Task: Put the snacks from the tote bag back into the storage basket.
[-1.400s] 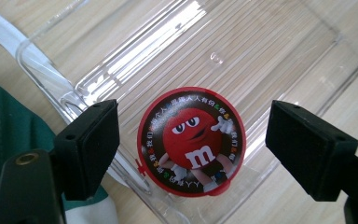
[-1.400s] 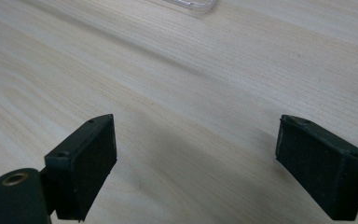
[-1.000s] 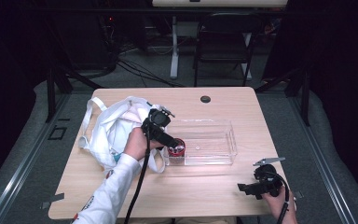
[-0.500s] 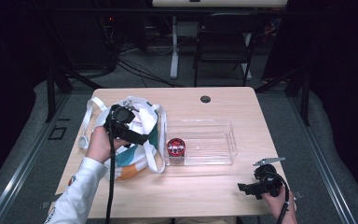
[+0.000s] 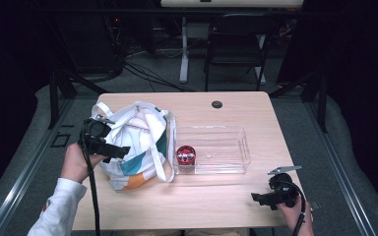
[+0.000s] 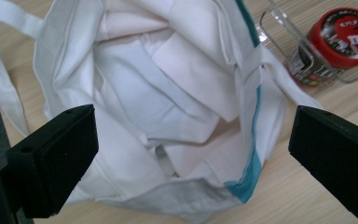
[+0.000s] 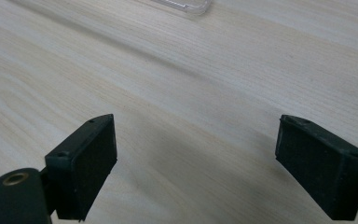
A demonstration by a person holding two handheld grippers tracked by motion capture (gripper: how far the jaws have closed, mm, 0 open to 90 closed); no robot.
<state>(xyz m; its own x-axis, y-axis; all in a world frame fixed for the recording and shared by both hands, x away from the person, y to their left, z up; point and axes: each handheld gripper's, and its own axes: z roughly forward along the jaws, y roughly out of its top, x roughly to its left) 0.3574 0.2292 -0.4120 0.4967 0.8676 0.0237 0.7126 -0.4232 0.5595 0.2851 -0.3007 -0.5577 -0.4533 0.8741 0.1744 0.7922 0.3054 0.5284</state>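
Observation:
A white tote bag (image 5: 140,140) with teal and orange patches lies on the left of the wooden table (image 5: 202,206). Beside it, a clear plastic tray (image 5: 226,147) holds a red-lidded candy jar (image 5: 185,155) at its left end. My left gripper (image 5: 122,150) hovers over the bag's left side. Its jaws have just been opening and stand wide with nothing between them. In the left gripper view the bag's open mouth (image 6: 168,93) lies beyond my left gripper (image 6: 191,158), with the jar (image 6: 342,35) at top right. My right gripper (image 5: 257,197) rests open near the front right edge.
A black round grommet (image 5: 217,104) sits near the table's far edge. A dark chair (image 5: 236,49) stands beyond the table. In the right gripper view, bare wood lies ahead of my right gripper (image 7: 196,158), and the tray's corner (image 7: 186,5) shows at the top.
My left gripper has pulled away from the jar in the tray and moved left across the bag, jaws opening. The jar stays in the tray. The right gripper has not moved.

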